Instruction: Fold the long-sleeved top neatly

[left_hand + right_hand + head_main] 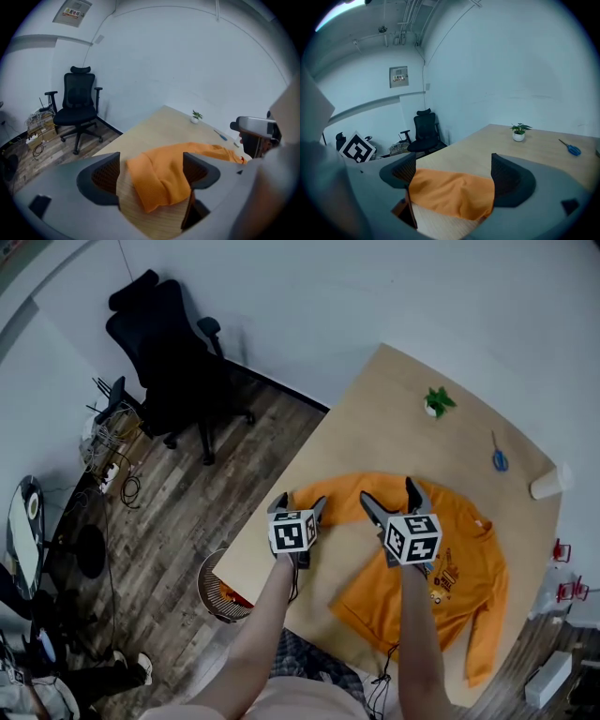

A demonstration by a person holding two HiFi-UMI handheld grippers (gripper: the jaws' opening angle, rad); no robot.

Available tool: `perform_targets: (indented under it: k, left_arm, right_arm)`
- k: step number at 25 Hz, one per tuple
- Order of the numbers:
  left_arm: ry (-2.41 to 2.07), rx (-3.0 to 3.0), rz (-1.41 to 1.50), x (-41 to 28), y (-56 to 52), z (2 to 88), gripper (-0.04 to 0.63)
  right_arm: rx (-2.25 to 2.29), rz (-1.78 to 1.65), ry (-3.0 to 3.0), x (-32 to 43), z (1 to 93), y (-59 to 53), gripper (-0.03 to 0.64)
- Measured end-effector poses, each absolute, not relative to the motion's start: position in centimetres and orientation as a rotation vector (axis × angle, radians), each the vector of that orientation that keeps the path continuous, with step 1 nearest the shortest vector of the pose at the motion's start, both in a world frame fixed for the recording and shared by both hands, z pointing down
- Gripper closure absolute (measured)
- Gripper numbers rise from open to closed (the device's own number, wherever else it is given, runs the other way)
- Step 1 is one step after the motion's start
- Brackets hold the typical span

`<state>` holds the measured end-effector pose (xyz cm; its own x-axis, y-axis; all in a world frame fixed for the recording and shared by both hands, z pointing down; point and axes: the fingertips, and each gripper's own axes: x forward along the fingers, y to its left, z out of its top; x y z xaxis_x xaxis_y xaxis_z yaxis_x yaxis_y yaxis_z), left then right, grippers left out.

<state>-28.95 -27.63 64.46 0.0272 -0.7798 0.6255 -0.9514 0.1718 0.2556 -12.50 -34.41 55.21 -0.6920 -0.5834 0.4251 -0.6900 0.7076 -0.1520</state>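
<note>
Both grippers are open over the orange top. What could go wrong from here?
1. The left gripper is open over the sleeve end, which lies close to the table edge. A careless pull may drag it off, toward the bin.
2. That sleeve end looks bunched, so the jaws might catch only one layer.
3. The other sleeve runs near the table's near edge and could slip off if the top shifts.

You're in an office-type rm: black swivel chair (169,357), wood desk (394,413), cable clutter (111,448) by wall.
</note>
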Motion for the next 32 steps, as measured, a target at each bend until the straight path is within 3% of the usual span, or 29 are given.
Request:
perform_targets:
  k: [6, 10, 15, 20, 32]
  left_arm:
    - [-1.766, 1.542, 0.383, -29.1, -26.6, 66.7, 0.203]
    - [-1.768, 1.5, 0.453, -28.8, -25.9, 67.6, 0.312]
    - [-1.787, 1.501, 0.516, -28.6, -26.0, 67.9, 0.372]
    - [-1.817, 1.508, 0.566, -28.6, -26.1, 67.3, 0.527]
    - [-1.915, 1.703, 0.37, -27.2, -29.0, 59.3, 0.549]
  right_arm:
    - [0.959, 0.454, -2.54, -13.1, 57.3, -34.1, 0.135]
    - [0.963, 0.457, -2.528, -12.8, 57.8, -33.8, 0.14]
    - [0.983, 0.468, -2.518, -12.1, 58.0, -33.6, 0.143]
    - [1.01, 0.482, -2.506, -11.0, 58.2, -33.4, 0.146]
    - [1.197, 0.518, -2.449, -4.0, 57.1, -32.6, 0.15]
